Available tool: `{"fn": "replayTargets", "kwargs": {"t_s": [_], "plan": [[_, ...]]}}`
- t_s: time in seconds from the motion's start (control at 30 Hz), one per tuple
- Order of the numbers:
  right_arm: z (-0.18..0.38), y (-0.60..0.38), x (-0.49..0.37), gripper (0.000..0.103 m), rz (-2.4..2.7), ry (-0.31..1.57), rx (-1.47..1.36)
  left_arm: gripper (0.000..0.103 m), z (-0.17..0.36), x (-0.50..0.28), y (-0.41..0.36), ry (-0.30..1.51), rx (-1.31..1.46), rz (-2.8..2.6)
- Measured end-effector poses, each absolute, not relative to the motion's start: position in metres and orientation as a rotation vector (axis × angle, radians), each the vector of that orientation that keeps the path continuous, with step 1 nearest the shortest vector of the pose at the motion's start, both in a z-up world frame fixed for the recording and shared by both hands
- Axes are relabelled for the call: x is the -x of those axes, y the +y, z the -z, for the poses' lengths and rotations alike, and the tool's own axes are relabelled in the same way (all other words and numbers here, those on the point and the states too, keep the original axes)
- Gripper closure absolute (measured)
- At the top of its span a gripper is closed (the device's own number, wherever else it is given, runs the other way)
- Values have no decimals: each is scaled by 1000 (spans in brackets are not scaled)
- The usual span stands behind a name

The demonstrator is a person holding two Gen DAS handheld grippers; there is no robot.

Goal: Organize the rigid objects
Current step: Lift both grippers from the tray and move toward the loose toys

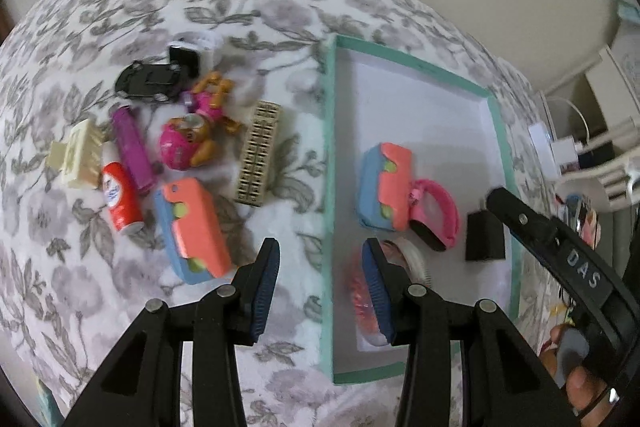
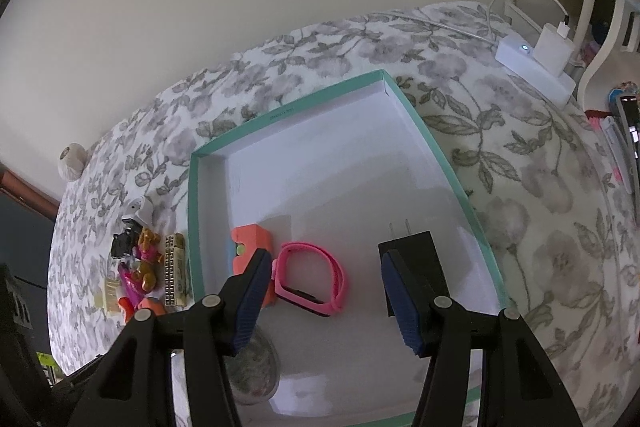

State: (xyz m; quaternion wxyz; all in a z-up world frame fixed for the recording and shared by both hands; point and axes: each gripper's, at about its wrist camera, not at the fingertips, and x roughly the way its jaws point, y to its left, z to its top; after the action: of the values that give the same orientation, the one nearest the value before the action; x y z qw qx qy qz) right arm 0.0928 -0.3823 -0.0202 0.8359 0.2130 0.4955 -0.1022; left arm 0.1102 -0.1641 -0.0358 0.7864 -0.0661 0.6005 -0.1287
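A teal-rimmed white box (image 1: 329, 147) lies on the flowered bedspread. Inside it are a coral-and-blue toy car (image 1: 386, 187), a pink watch band (image 1: 436, 211), a black plug adapter (image 1: 484, 237) and a clear round container (image 1: 360, 299). My left gripper (image 1: 322, 287) hovers open over the box's left rim, holding nothing. My right gripper (image 2: 326, 291) is open above the pink watch band (image 2: 312, 279), with the plug adapter (image 2: 412, 259) just behind its right finger. Left of the box lie a second coral-and-blue car (image 1: 192, 227), a red bottle (image 1: 120, 199), a purple tube (image 1: 132, 147) and a pink figure (image 1: 196, 135).
Also on the bedspread are a beige comb-like block (image 1: 258, 153), a cream hair clip (image 1: 80, 159) and a black toy car (image 1: 148, 79). A white power strip with charger (image 2: 536, 63) sits at the far right edge. A wall runs behind the bed.
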Motion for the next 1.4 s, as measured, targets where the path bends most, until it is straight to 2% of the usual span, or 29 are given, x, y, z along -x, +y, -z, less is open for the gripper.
{"fn": "replayTargets", "kwargs": {"t_s": [0.5,0.77,1.07,1.1,1.13,1.17,1.3,1.4], "plan": [[18,-385,-91,42,223,1046,-458,59,41,-97,-200,1307,26,381],[19,-384,-92,42,218,1053,-450,59,41,-110,-178,1307,105,319],[18,-365,-96,42,206,1067,-382,58,29,-124,-136,1229,158,139],[18,-362,-97,42,201,1069,-371,52,28,-125,-131,1219,157,121],[18,-358,-98,42,194,1071,-360,42,25,-128,-124,1203,158,92],[18,-356,-99,41,189,1073,-351,38,24,-130,-119,1192,161,72],[18,-341,-102,36,168,1076,-305,33,19,-139,-96,1161,201,-3],[19,-331,-104,32,154,1079,-273,16,18,-144,-79,1146,224,-58]]}}
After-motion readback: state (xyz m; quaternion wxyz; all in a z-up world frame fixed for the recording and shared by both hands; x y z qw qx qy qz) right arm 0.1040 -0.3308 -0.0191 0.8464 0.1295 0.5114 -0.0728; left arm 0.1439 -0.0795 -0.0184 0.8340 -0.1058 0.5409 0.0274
